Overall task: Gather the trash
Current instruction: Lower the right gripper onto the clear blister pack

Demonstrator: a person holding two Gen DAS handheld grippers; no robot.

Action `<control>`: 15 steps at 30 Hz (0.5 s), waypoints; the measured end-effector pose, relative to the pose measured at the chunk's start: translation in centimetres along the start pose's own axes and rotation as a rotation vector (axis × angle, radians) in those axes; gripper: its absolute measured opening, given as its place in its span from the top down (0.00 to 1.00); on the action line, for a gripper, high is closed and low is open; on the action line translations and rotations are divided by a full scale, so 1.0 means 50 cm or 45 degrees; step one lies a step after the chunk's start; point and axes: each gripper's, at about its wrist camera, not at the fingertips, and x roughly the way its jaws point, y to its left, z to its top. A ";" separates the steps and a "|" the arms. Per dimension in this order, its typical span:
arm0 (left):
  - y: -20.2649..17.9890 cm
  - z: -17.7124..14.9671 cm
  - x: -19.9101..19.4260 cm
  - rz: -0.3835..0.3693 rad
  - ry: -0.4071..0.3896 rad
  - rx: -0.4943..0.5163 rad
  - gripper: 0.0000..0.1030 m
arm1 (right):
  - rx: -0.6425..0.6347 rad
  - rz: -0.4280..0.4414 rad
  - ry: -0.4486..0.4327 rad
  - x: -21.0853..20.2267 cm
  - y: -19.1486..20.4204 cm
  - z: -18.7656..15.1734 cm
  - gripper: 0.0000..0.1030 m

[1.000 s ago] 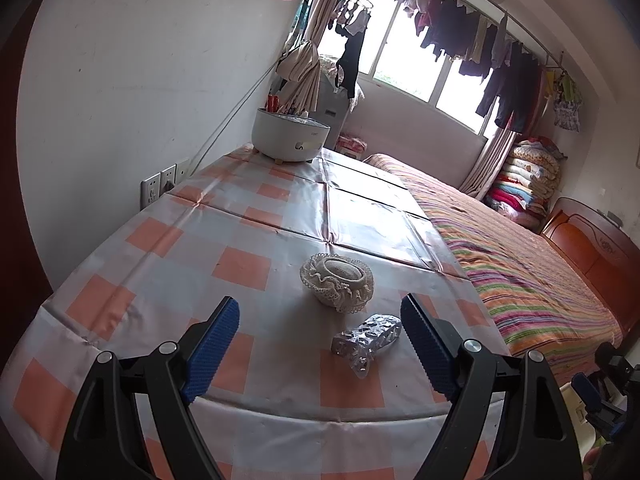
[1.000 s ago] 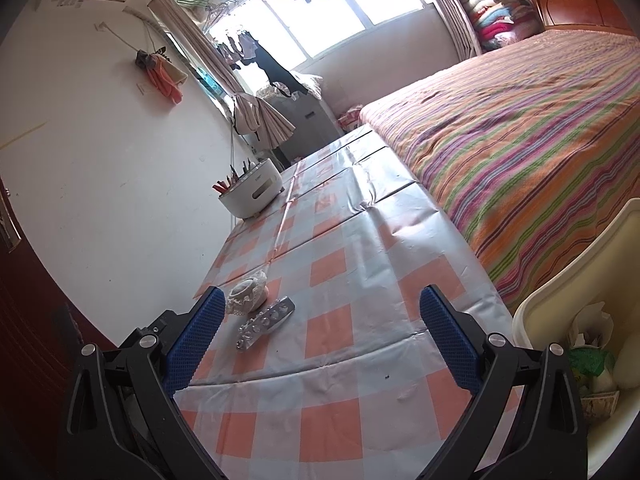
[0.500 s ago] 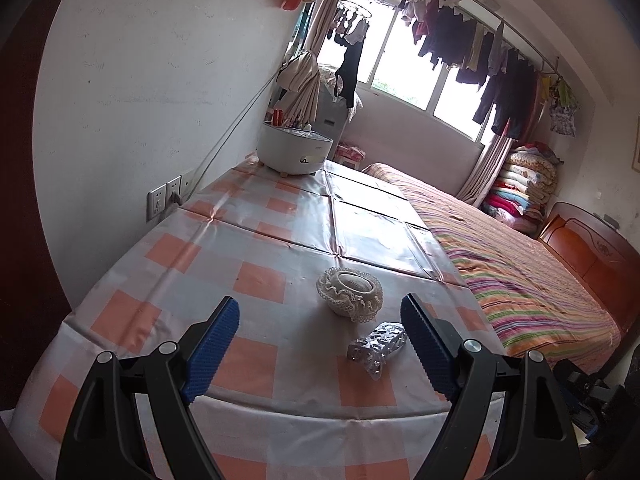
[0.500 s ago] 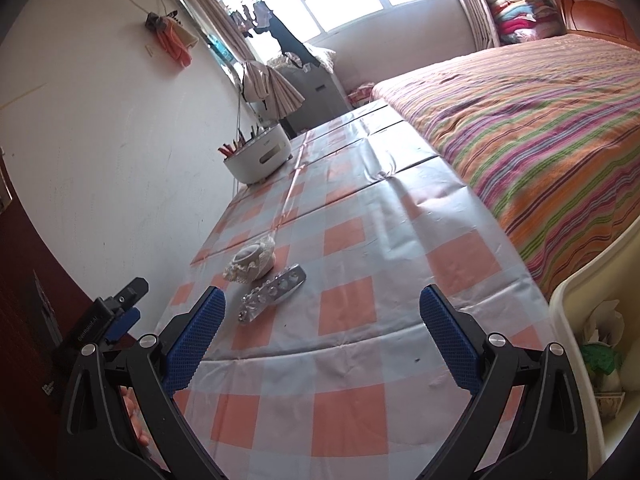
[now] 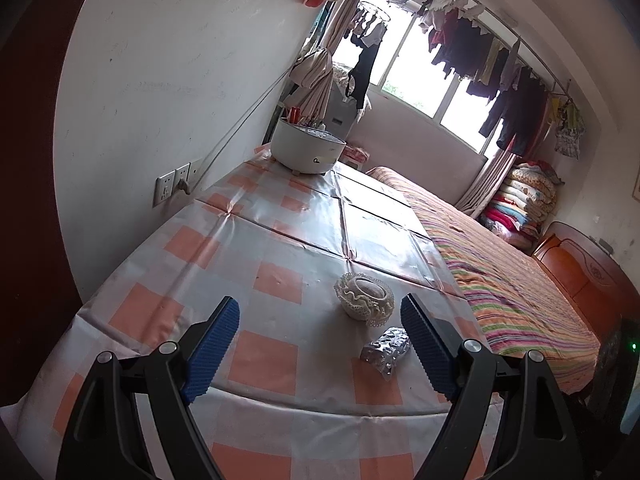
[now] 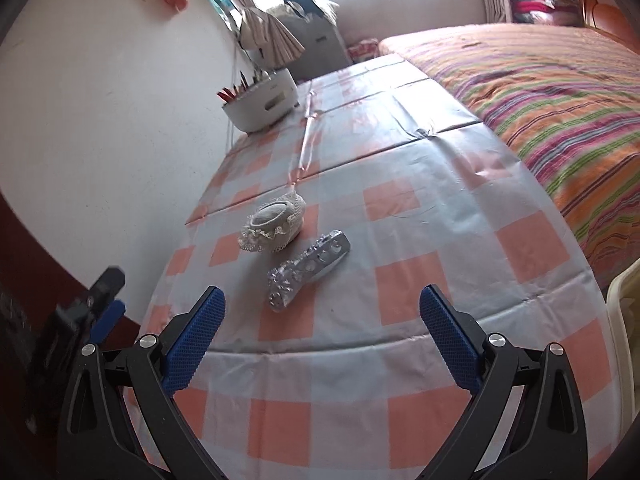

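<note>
Crinkled silver blister pack (image 6: pixel 307 271) is lying flat on the glossy checked surface (image 6: pixel 420 240), near its front edge, just beside a frilled lace pouch (image 6: pixel 274 221) at its 11 o'clock. Left gripper (image 5: pixel 320 344) is hovering released, ribbed blue pads spread, nothing between them; right gripper (image 6: pixel 320 338) likewise released and empty. Only the right view is showing the cream bin rim (image 6: pixel 624 320) at 3 o'clock; only the left view is showing the wall sockets (image 5: pixel 176 182). Striped bed (image 6: pixel 560 100) is bordering the surface's right edge.
</note>
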 end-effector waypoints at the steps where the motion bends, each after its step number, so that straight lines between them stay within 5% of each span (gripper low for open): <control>1: 0.003 0.001 -0.001 -0.003 0.001 -0.010 0.22 | 0.022 -0.020 0.030 0.016 0.009 0.017 0.07; 11: 0.038 0.019 -0.006 -0.053 0.024 -0.114 0.22 | 0.156 -0.268 0.478 0.184 0.056 0.122 0.07; 15: 0.055 0.026 0.000 -0.057 0.033 -0.150 0.22 | 0.220 -0.363 0.531 0.236 0.045 0.128 0.08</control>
